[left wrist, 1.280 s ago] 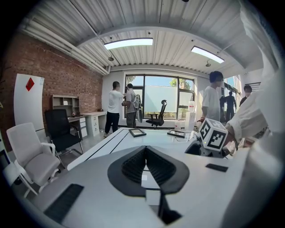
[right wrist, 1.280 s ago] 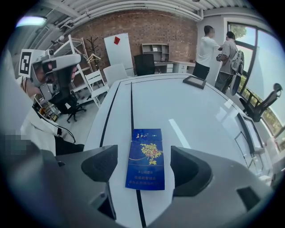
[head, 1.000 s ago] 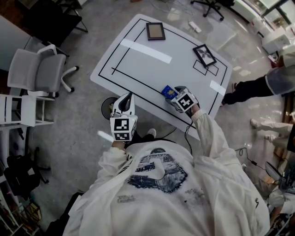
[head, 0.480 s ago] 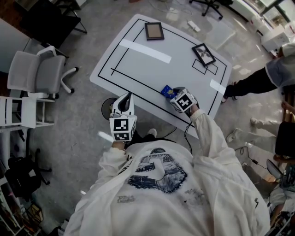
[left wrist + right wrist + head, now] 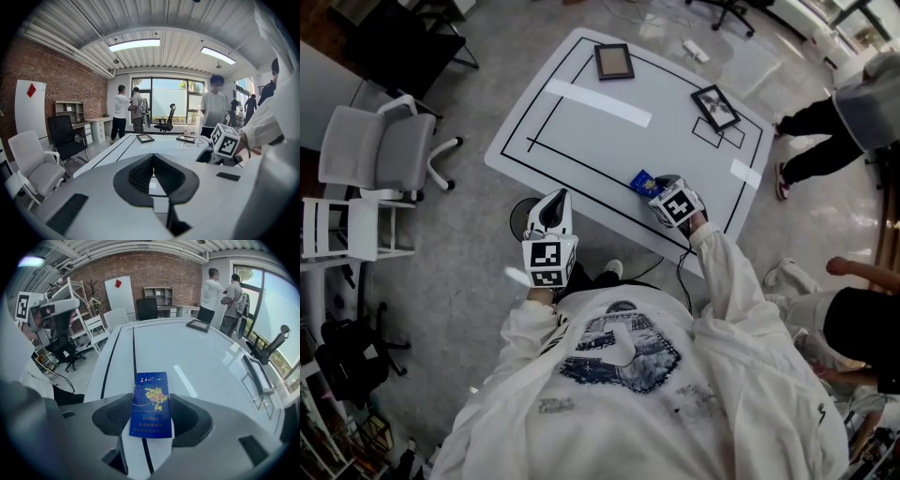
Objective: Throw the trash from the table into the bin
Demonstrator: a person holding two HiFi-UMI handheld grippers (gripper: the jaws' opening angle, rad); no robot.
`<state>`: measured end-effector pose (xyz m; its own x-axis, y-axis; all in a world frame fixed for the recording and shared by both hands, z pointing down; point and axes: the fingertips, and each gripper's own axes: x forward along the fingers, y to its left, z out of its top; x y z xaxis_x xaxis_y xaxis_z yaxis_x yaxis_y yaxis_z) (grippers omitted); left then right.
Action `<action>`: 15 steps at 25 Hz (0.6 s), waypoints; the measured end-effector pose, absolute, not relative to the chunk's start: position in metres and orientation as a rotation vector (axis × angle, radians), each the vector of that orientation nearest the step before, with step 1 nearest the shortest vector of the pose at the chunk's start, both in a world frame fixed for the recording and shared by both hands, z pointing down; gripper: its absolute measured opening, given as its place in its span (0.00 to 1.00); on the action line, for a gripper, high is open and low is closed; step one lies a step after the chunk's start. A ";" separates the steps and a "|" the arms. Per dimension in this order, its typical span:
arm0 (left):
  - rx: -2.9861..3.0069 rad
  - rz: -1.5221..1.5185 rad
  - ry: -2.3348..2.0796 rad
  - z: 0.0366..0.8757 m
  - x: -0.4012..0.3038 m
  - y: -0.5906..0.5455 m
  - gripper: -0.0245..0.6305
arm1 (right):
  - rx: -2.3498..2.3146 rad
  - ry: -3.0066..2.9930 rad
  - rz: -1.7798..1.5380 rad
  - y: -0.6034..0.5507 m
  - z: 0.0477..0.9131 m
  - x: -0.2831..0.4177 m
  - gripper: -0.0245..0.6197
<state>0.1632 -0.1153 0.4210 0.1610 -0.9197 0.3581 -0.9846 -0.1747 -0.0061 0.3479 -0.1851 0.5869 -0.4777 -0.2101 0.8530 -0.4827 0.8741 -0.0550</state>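
A blue cigarette pack point(image 5: 151, 404) lies flat at the near edge of the white table point(image 5: 581, 141), across a black line. My right gripper point(image 5: 151, 417) points steeply down at it, and its jaws have just been closing: both pads now press the pack's long sides. In the head view the pack point(image 5: 641, 181) shows just beyond that gripper point(image 5: 654, 187). My left gripper point(image 5: 557, 197) hangs off the table's near-left edge, shut and empty, its pads meeting point(image 5: 153, 161). A dark round bin point(image 5: 521, 217) stands on the floor beside it, partly hidden.
Two picture frames point(image 5: 616, 63) point(image 5: 715, 111) and a white tape strip point(image 5: 598, 103) lie on the far part of the table. A grey office chair point(image 5: 380, 150) stands at the left. People's legs and feet point(image 5: 811, 159) are close to the table's right side.
Both grippers stay where they were. The people at the right of the table have shifted their legs and moved nearer.
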 end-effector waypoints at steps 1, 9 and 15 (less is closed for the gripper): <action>2.209 0.422 -1.852 0.421 0.163 -0.115 0.05 | 0.511 -2.082 0.363 -0.185 0.586 0.349 0.43; 2.243 0.484 -1.829 0.411 0.162 -0.113 0.05 | 0.626 -2.142 0.428 -0.184 0.568 0.359 0.43; 2.306 0.514 -1.787 0.406 0.167 -0.118 0.05 | 0.748 -2.168 0.482 -0.185 0.556 0.374 0.43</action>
<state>0.1666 -0.1175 0.4058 0.2180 -0.9008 0.3754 -0.9627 -0.2618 -0.0690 0.3738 -0.1846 0.5557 -0.5255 -0.3541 0.7736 -0.6487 0.7551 -0.0950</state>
